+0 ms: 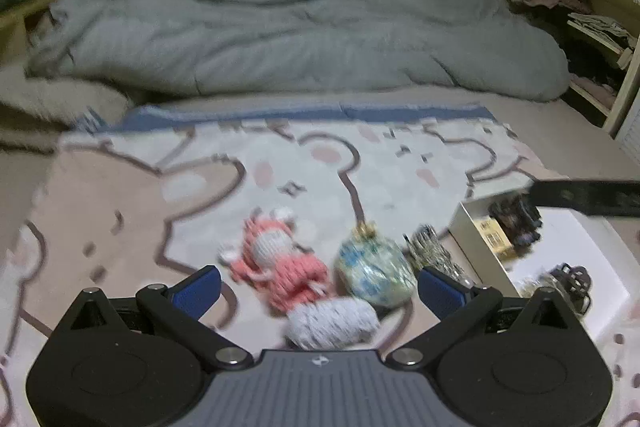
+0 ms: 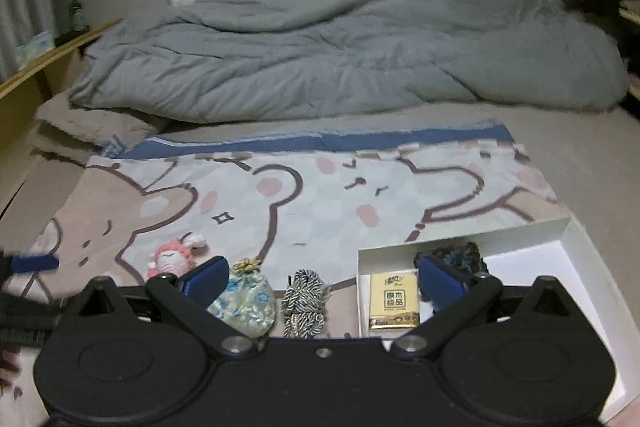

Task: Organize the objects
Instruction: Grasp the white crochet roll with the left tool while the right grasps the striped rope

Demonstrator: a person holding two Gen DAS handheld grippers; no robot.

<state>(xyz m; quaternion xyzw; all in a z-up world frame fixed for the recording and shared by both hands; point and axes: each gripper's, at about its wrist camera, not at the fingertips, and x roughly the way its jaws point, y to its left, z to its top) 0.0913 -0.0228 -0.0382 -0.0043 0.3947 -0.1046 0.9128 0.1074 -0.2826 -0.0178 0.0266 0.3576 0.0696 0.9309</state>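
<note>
Left gripper (image 1: 318,287): jaws spread wide, gripping nothing, above the pink knitted doll (image 1: 278,269) and the blue floral pouch (image 1: 374,277).
Right gripper (image 2: 322,281): jaws spread wide, empty.
Mat: cartoon bear cloth (image 2: 320,195) on the bed.
Cord bundle (image 2: 304,301): between pouch and white box (image 2: 568,239).
Box contents: gold tissue pack (image 2: 394,301) with Chinese print, characters too small to make out; dark knitted piece (image 2: 460,253).

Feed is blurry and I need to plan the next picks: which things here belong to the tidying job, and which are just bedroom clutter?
Job:
pink crocheted doll
floral drawstring pouch
black-and-white cord bundle
white open box
yellow tissue pack in the box
dark knitted item in the box

Lying about:
grey rumpled duvet
bear-print blanket
wooden shelf of clothes
</note>
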